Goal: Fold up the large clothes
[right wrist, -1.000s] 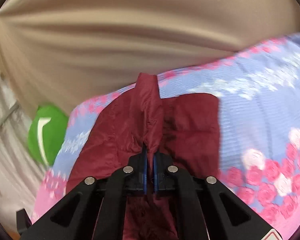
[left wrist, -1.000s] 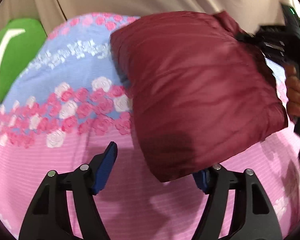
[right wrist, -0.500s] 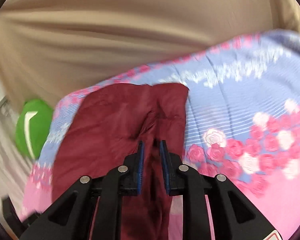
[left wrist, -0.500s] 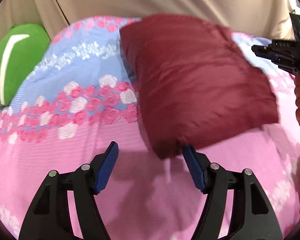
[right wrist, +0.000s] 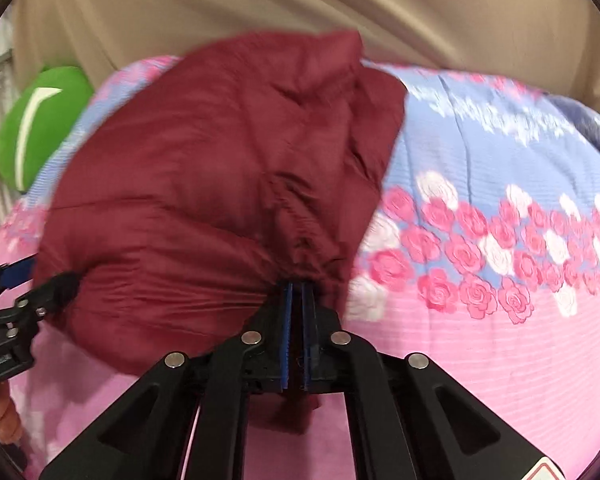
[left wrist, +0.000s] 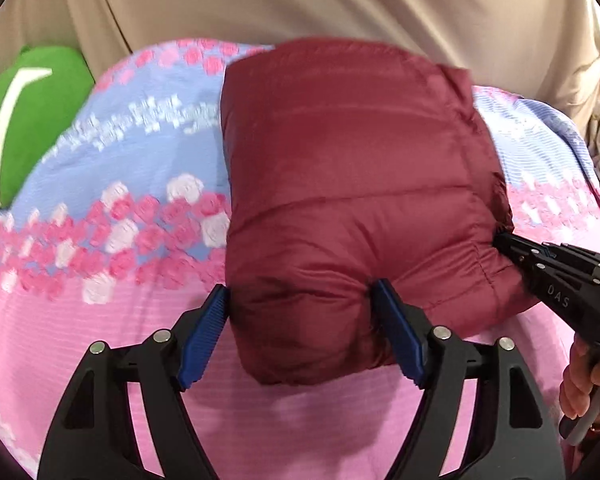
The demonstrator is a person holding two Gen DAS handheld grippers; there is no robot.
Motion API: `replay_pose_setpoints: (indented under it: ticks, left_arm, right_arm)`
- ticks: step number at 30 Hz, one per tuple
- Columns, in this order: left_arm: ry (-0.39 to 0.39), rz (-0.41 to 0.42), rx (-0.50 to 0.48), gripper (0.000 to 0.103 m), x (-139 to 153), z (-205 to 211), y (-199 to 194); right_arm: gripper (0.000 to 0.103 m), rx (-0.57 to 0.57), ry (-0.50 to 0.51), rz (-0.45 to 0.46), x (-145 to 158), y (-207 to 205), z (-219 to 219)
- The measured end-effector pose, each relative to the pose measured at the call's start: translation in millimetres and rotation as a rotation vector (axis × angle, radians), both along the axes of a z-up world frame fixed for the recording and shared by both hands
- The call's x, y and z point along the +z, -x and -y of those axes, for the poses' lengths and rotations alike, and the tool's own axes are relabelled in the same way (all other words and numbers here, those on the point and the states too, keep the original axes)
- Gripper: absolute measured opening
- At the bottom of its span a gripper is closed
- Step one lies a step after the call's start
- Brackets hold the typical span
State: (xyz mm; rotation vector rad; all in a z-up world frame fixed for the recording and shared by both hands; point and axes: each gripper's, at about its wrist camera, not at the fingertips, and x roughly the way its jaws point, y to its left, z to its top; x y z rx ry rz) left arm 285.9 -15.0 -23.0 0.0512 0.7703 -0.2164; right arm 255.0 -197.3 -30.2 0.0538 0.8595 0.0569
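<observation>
So since half a second back the right gripper (right wrist: 295, 308) is clamping shut on the maroon puffer jacket (left wrist: 352, 184) again, and the left gripper (left wrist: 306, 332) is now straddling its near corner, jaws wide, not squeezing yet. The jacket's sitting as a puffy bundle mid-bed on the floral bedspread (left wrist: 100, 320). Looks mostly folded; probably just squaring up left.

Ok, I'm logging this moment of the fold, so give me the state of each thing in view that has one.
maroon puffer jacket: folded into a thick bundle, lying on the floral bedspread.
left gripper: open, fingers either side of the bundle's near corner.
right gripper: shut on the jacket's edge.
green cushion: lying beyond the bedspread, untouched.
</observation>
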Motion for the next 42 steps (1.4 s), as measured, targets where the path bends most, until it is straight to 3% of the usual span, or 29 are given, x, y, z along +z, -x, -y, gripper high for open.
replay_pose_setpoints:
  ticks: [6, 9, 11, 13, 17, 21, 25, 29, 42]
  left_arm:
    - [-0.034, 0.016, 0.046, 0.077, -11, 8, -3]
    - [-0.059, 0.043, 0.068, 0.076, -6, 11, 11]
    - [-0.062, 0.060, 0.081, 0.083, -4, 12, 25]
    - [-0.056, 0.076, 0.095, 0.089, -4, 13, 41]
    - [-0.078, 0.113, 0.122, 0.090, -11, 20, 73]
    - [-0.086, 0.122, 0.138, 0.090, -23, 25, 100]
    - [-0.062, 0.070, 0.130, 0.090, -35, 28, 116]
    - [-0.034, 0.071, 0.135, 0.090, -37, 28, 126]
    - [-0.074, 0.075, 0.194, 0.094, -42, 31, 140]
  right_arm:
    - [0.001, -0.030, 0.031, 0.004, -5, -5, -5]
    - [0.012, -0.072, 0.034, 0.037, 11, 17, -10]
    - [0.024, -0.091, 0.043, 0.079, 25, 42, -13]
    - [0.044, -0.111, 0.040, 0.101, 31, 61, -15]
    - [0.057, -0.143, 0.087, 0.118, 32, 99, -23]
    - [0.060, -0.160, 0.103, 0.099, 17, 135, -31]
    - [0.061, -0.166, 0.084, 0.062, 1, 154, -30]
    - [0.062, -0.162, 0.050, 0.028, -7, 163, -30]
    - [0.066, -0.171, 0.067, 0.058, -6, 175, -37]
